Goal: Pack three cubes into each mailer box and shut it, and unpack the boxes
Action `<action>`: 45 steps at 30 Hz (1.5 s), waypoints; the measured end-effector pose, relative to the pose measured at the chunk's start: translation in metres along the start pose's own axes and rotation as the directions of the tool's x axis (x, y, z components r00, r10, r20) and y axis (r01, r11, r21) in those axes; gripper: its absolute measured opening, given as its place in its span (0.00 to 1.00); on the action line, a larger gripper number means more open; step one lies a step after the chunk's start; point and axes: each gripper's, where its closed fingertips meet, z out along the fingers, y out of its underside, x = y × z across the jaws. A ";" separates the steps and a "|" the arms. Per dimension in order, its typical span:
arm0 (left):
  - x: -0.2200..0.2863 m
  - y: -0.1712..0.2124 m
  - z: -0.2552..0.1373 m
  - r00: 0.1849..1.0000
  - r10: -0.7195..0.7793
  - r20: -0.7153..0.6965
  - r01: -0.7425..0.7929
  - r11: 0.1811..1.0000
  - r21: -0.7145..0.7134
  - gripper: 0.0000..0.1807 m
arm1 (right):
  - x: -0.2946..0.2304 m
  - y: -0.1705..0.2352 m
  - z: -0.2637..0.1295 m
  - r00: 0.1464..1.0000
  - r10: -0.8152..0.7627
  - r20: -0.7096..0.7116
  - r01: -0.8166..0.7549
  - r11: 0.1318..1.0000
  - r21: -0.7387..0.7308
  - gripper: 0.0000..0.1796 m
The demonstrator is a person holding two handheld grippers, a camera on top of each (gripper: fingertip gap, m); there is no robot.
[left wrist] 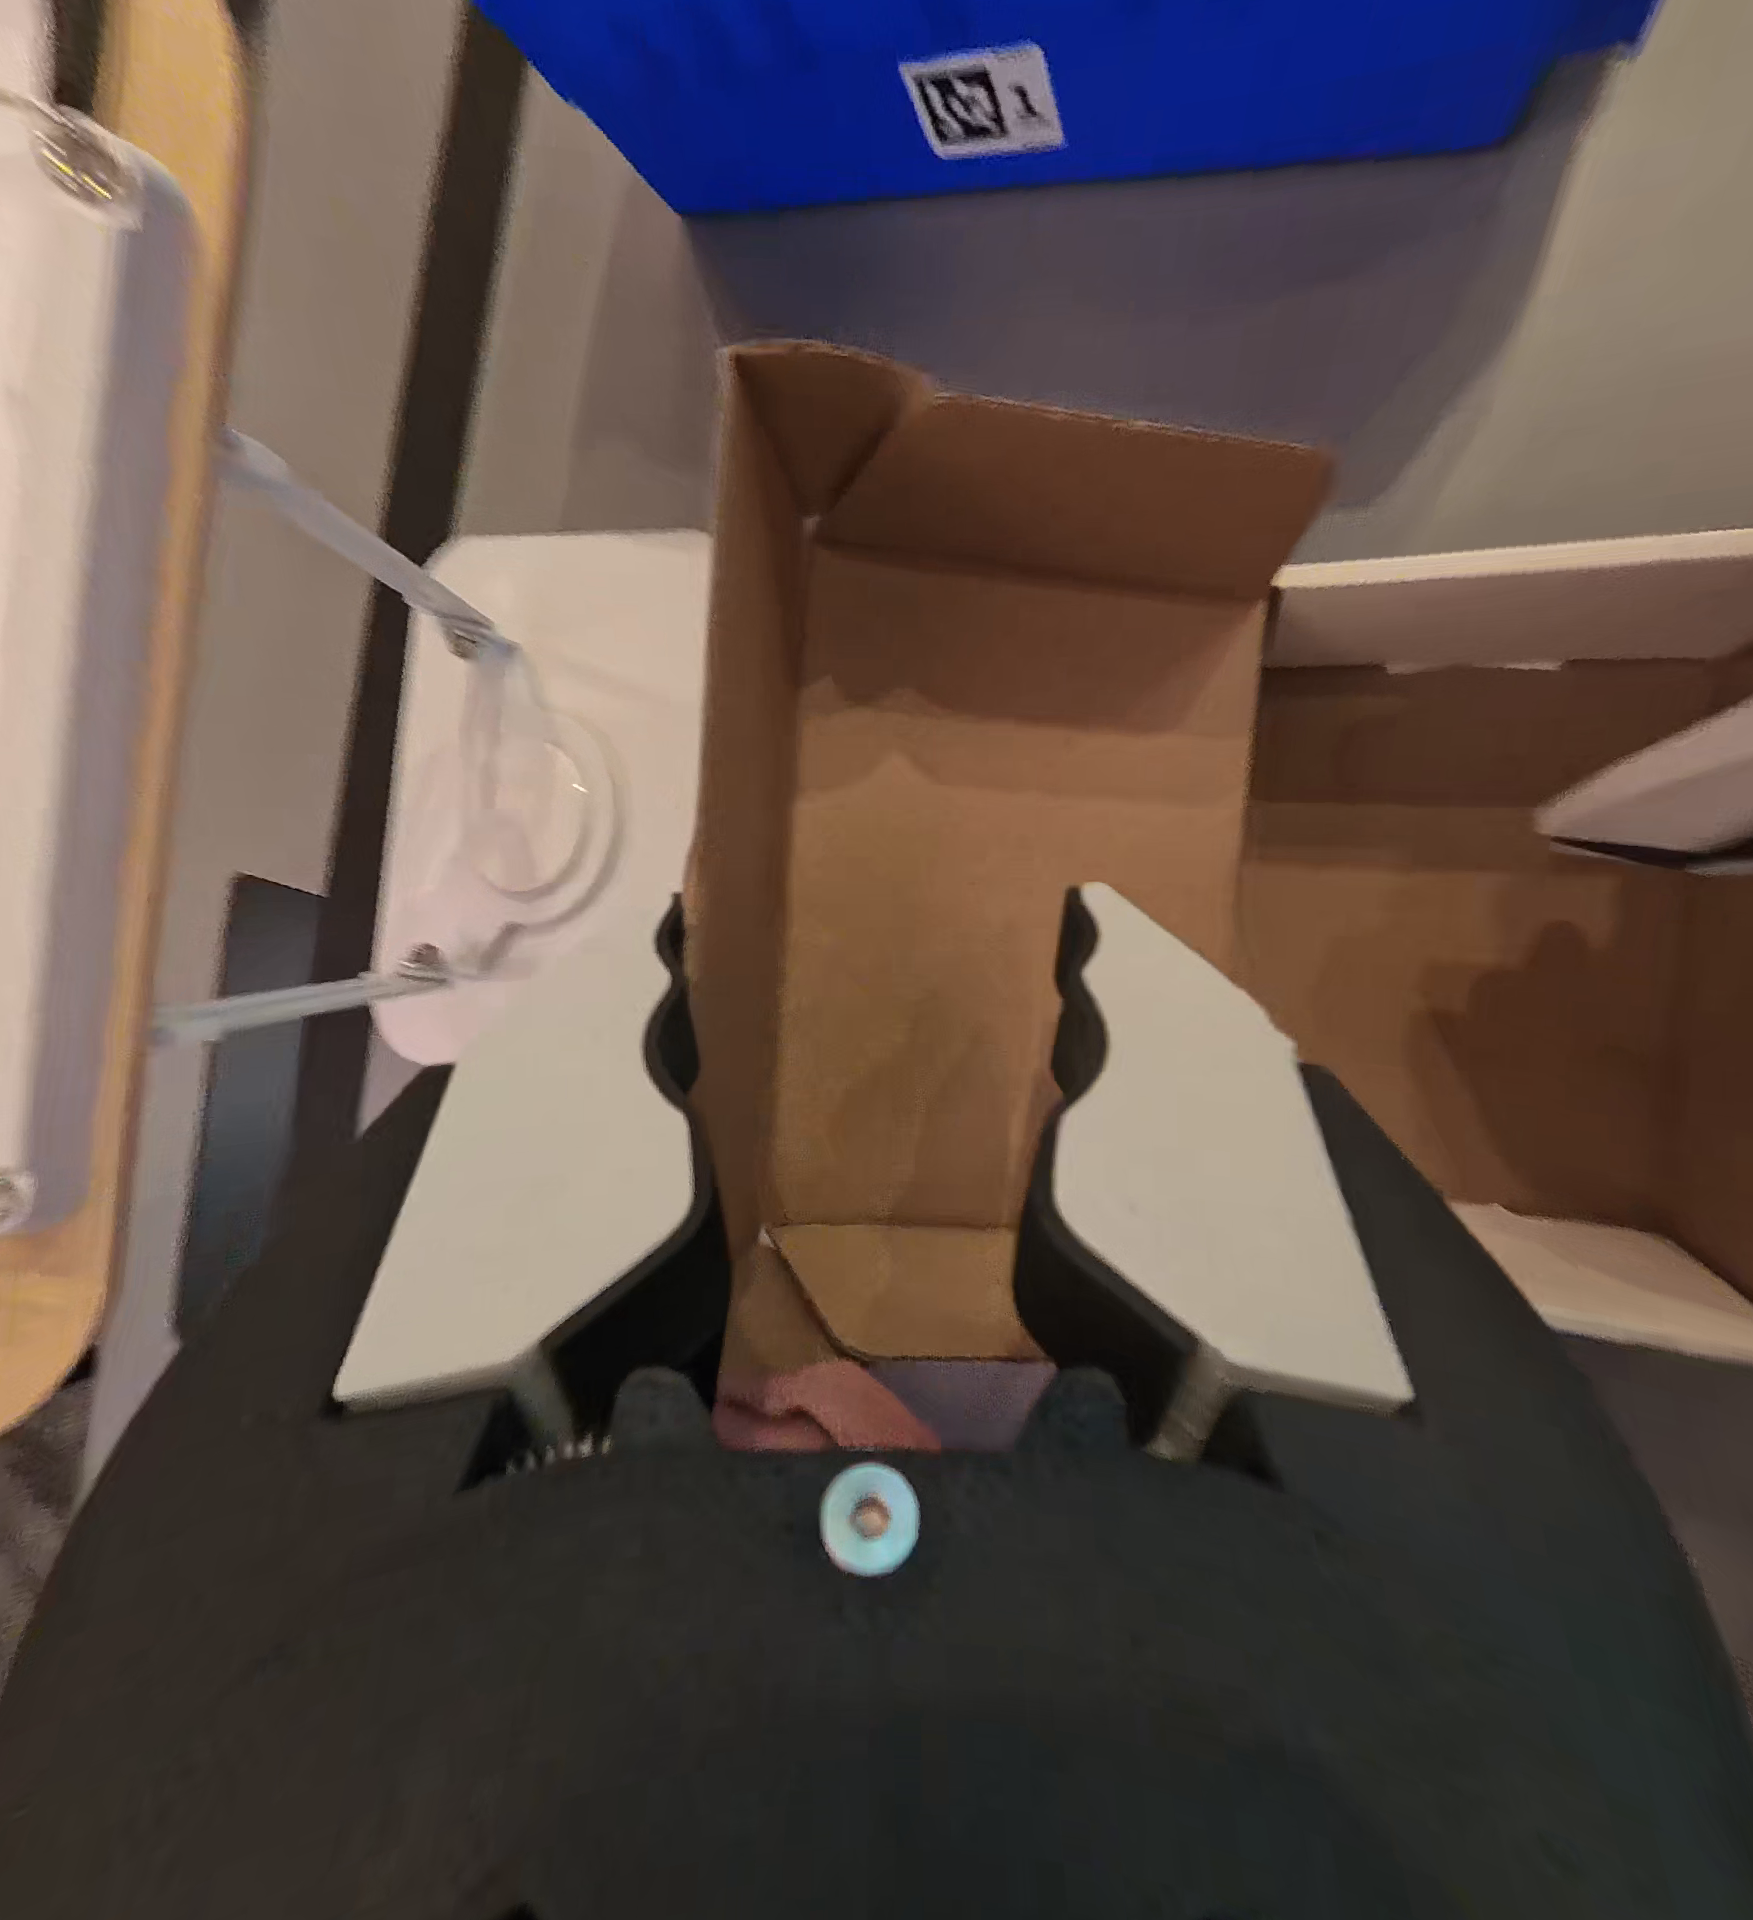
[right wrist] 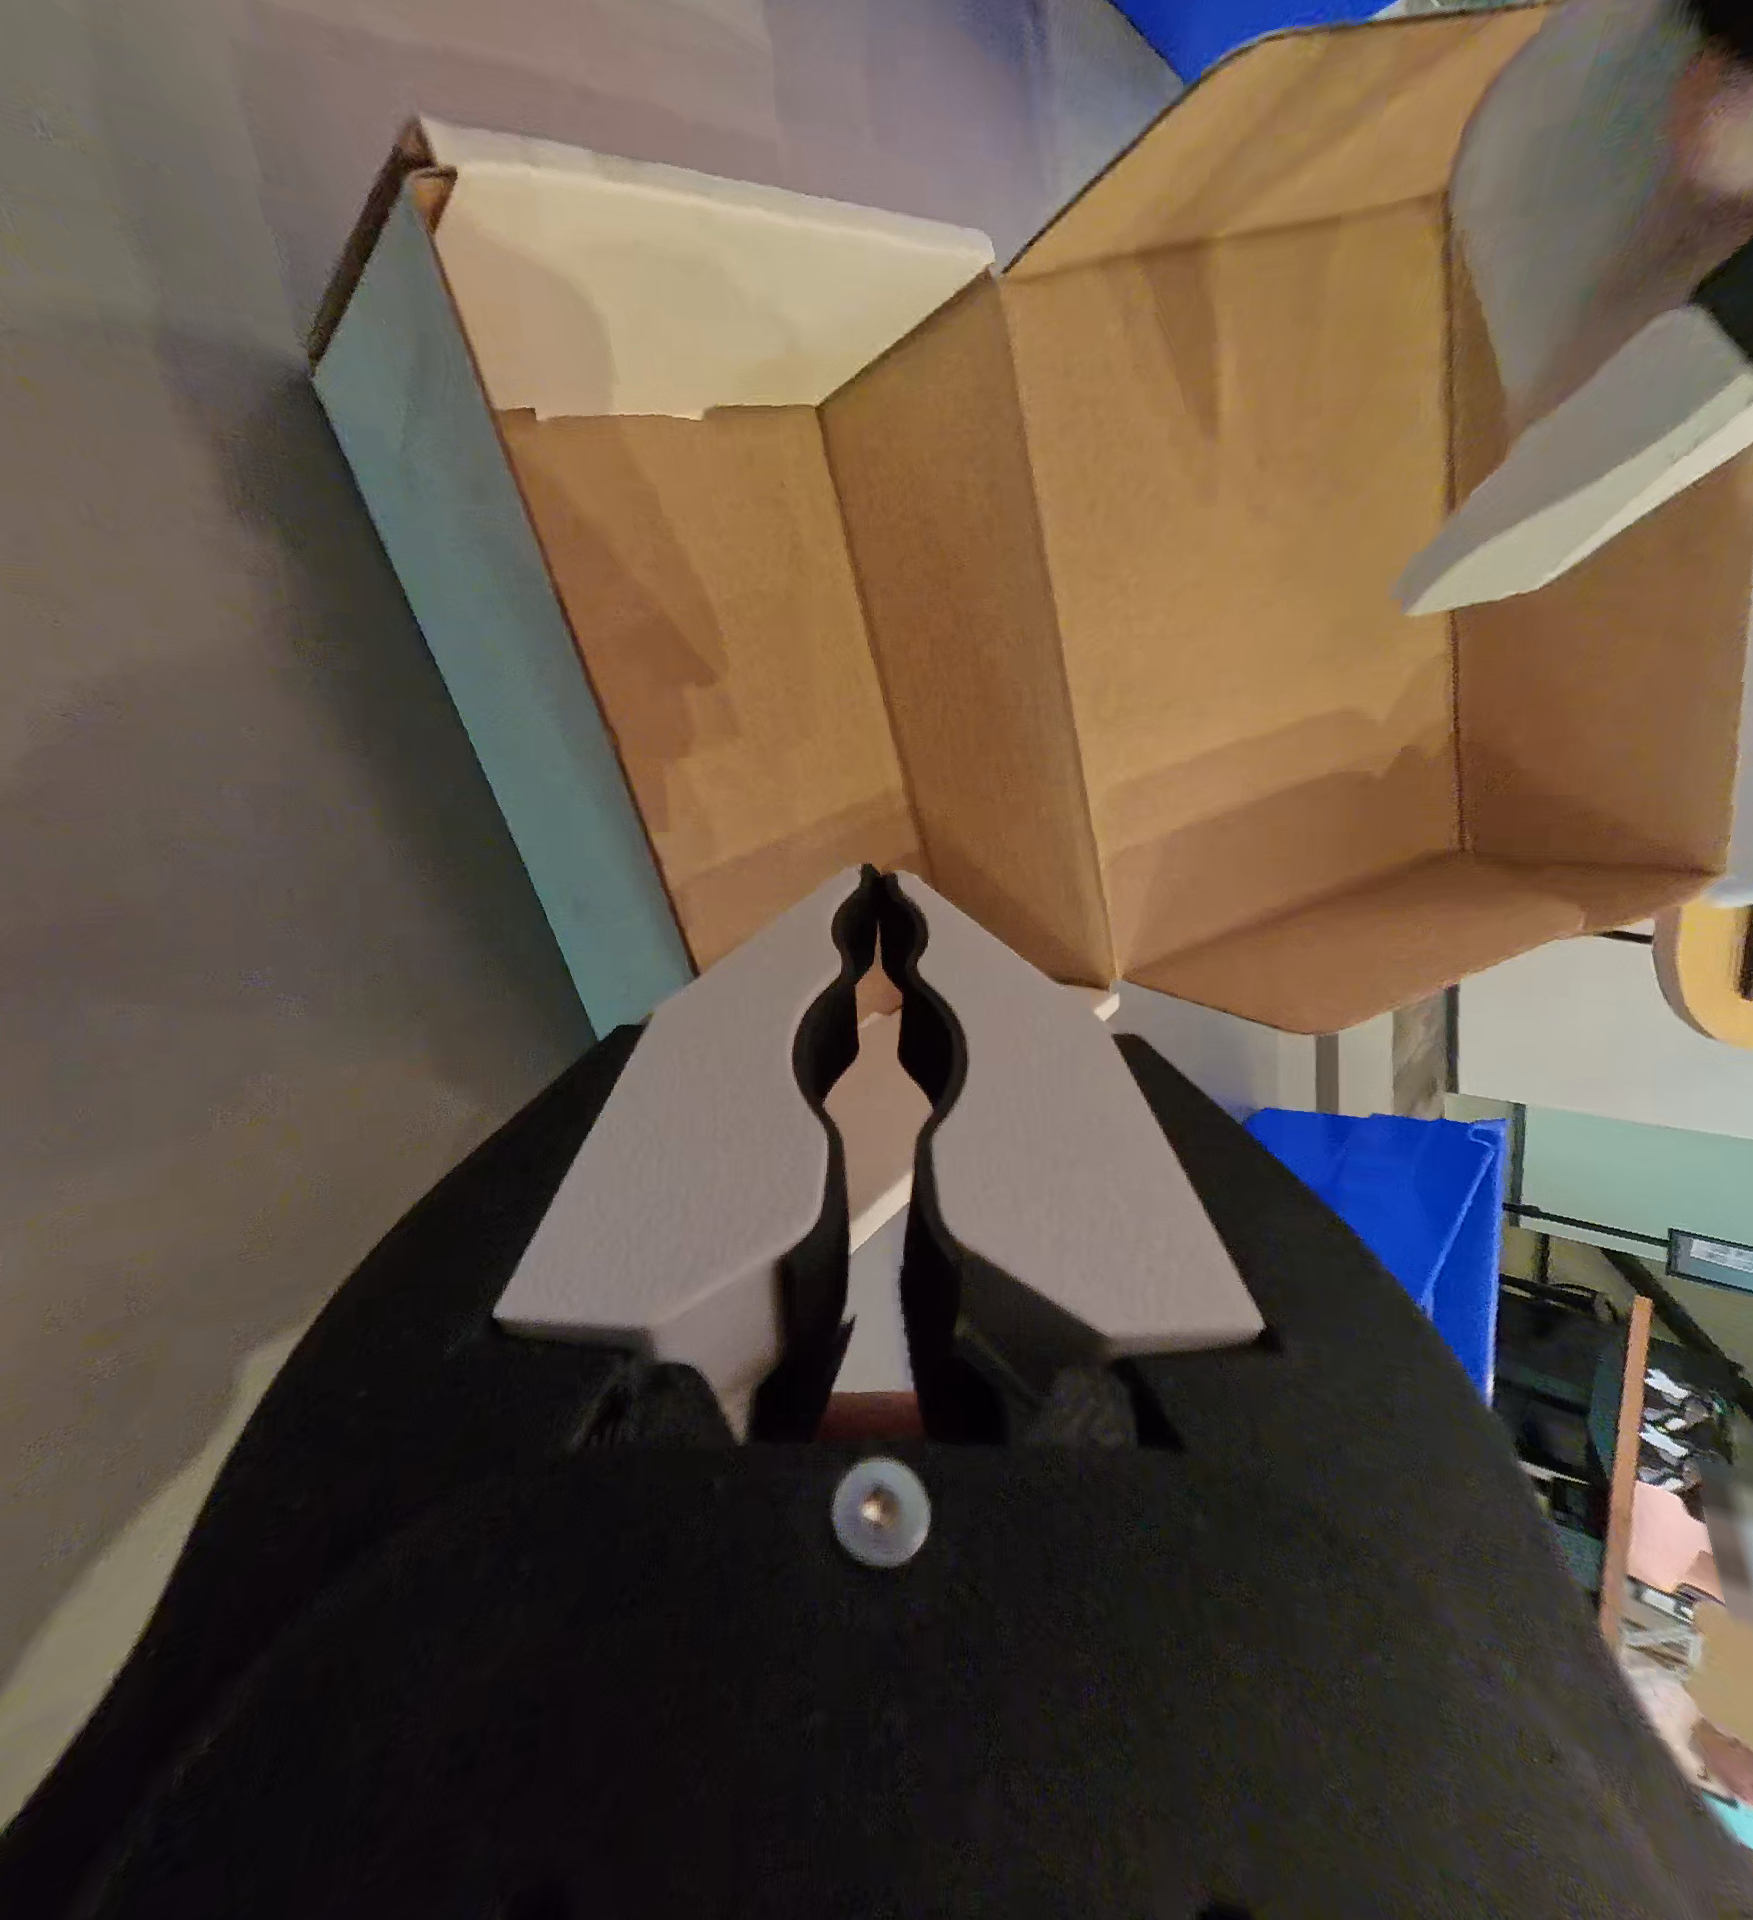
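An open mailer box, brown inside and white outside, lies on the grey table; no cubes show in it. In the right wrist view its base (right wrist: 706, 665) is left of the raised lid (right wrist: 1246, 540). My right gripper (right wrist: 877, 888) is shut, its tips at the near edge of the base floor by the hinge. In the left wrist view my left gripper (left wrist: 877, 914) is open and straddles the lid's front panel (left wrist: 955, 831). The base (left wrist: 1474, 1039) lies to the right, with my right gripper's finger (left wrist: 1682, 790) over it. My left gripper's finger (right wrist: 1578, 468) shows over the lid.
A blue bin (left wrist: 1059, 104) with a tag stands beyond the box; a blue bin (right wrist: 1371, 1226) also shows by the table edge. A clear acrylic holder (left wrist: 41, 623) on a wooden board and a white card (left wrist: 581, 613) lie left of the box.
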 end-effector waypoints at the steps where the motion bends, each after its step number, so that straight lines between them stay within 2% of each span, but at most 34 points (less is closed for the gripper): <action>1: 0.002 0.001 -0.003 0.999 -0.020 -0.029 0.020 1.000 -0.005 0.38 | -0.001 -0.001 0.000 1.000 0.012 0.007 -0.012 1.000 0.001 0.00; 5: -0.008 0.001 -0.014 0.999 -0.035 -0.034 0.036 0.999 0.009 0.40 | -0.002 -0.004 0.000 0.999 0.033 0.009 -0.033 0.999 -0.013 0.00; 11: -0.017 -0.003 -0.055 0.998 -0.042 0.056 0.038 0.996 0.082 0.39 | -0.002 -0.006 0.000 0.990 0.138 0.042 -0.137 0.990 -0.013 0.00; 18: -0.015 0.032 -0.112 0.979 -0.009 0.201 0.000 0.999 0.046 0.32 | 0.003 -0.013 -0.006 0.984 0.173 0.051 -0.175 0.984 0.044 0.00; 21: -0.016 0.062 -0.138 0.969 -0.044 0.245 0.038 0.999 0.027 0.29 | 0.011 -0.012 -0.009 0.979 0.199 0.049 -0.202 0.977 0.065 0.00; 25: -0.016 0.122 -0.155 0.959 -0.065 0.277 0.091 0.992 -0.083 0.26 | 0.012 -0.008 -0.016 0.983 0.170 0.075 -0.177 0.979 0.105 0.00; 31: 0.003 0.225 -0.140 0.983 -0.047 0.180 0.110 0.928 -0.357 0.23 | -0.004 0.005 -0.010 0.989 0.094 0.111 -0.102 0.992 0.068 0.00; 36: 0.003 0.271 -0.130 0.988 -0.094 0.126 0.140 0.892 -0.431 0.24 | -0.002 0.004 -0.008 0.989 0.100 0.109 -0.108 0.992 0.070 0.00; 39: 0.005 0.287 -0.131 0.995 -0.063 0.080 0.094 0.872 -0.481 0.25 | -0.001 0.003 -0.007 0.987 0.115 0.113 -0.124 0.989 0.076 0.00; 45: 0.008 0.333 -0.128 0.990 0.115 -0.081 -0.139 0.726 -0.674 0.27 | 0.000 0.002 -0.006 0.986 0.123 0.113 -0.132 0.988 0.080 0.00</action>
